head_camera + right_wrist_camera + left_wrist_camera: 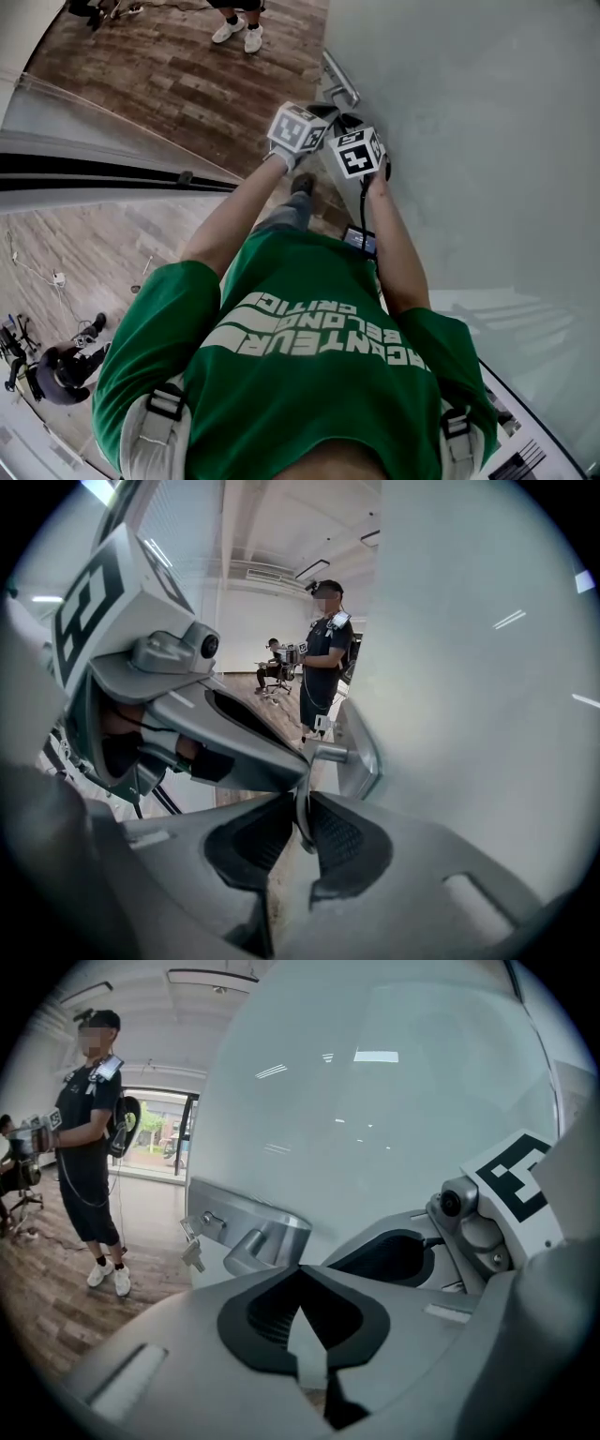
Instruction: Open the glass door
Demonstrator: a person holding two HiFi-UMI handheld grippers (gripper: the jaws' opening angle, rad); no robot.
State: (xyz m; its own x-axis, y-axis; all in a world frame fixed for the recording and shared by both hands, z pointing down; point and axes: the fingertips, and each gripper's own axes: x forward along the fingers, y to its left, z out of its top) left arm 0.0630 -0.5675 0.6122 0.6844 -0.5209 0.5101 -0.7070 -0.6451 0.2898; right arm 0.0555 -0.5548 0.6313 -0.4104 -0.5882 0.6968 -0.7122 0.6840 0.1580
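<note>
Head view: both grippers are held side by side, far from the body, at the metal handle (pixel 339 82) on the left edge of the glass door (pixel 469 141), which fills the right of the scene. Wood floor (pixel 169 75) is seen to the left.

Right gripper view: right gripper (pixel 302 810) jaws are clamped on the handle's thin flat lever, which runs edge-on between the dark pads up to its round stem and mounting plate. The grip is taken well out along the lever, probably for leverage when it is turned or pulled.

Left gripper view: left gripper (pixel 304 1321) jaws are drawn together with a pale thin strip pinched between the pads. This is judged to be the same lever, as its tip sits right beside the right gripper's tip. Just beyond, the lock housing (pixel 253 1227) is seen with a key (pixel 192 1252) hanging from it.

Two grips on one lever suggest extra force is wanted, so a heavy door is likely. Step judged: handle grasped, door not yet visibly swung, though whether it has left its frame cannot be told. A bystander (pixel 86 1138) stands far left, well clear.
</note>
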